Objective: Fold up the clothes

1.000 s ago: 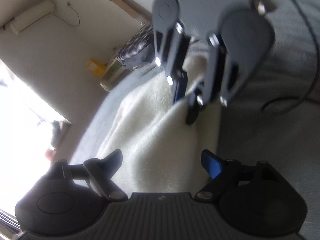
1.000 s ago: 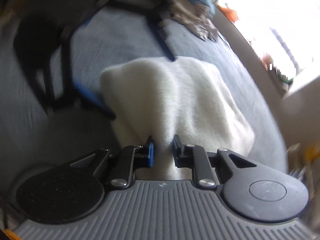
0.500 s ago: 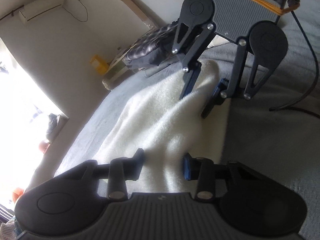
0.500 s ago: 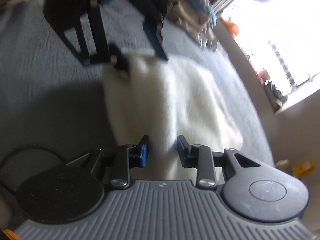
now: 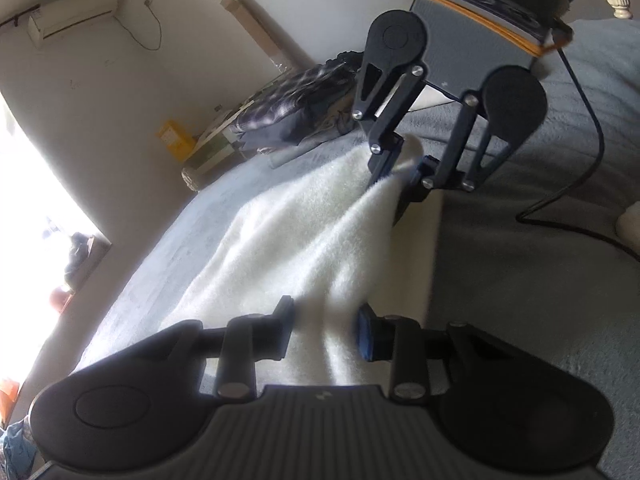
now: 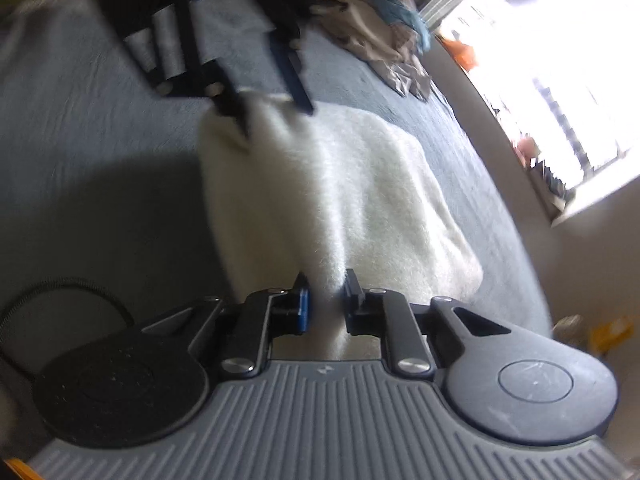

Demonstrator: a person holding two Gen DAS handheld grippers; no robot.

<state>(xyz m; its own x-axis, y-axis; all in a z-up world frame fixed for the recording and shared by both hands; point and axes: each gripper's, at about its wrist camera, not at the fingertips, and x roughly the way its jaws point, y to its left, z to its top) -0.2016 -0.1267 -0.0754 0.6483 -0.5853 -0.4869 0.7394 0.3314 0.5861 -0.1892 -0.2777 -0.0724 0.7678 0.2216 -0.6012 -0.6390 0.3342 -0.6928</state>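
a fluffy white garment (image 5: 296,240) lies spread on a grey bedcover (image 5: 520,280), its long edge running between the two tools. the left gripper (image 5: 326,330) sits at the near end of that edge; a raised fold of the white pile stands between its fingers, and the jaws are closing on it, with the blue pad (image 5: 365,336) already against the fabric on one side. the right gripper (image 5: 402,172) faces it from the far end, its jaws also closing, with a peak of the same cloth pinched up between its tips. in the right wrist view the right gripper (image 6: 325,300) has a narrow ridge of the garment (image 6: 340,200) squeezed between its pads, and the left gripper (image 6: 276,114) shows blurred at the opposite corner. the cloth is pulled into a slight ridge between the two grips. a heap of dark clothes (image 5: 288,108) lies against the wall beyond the bed, and a black cable (image 5: 580,184) trails over the bedcover.
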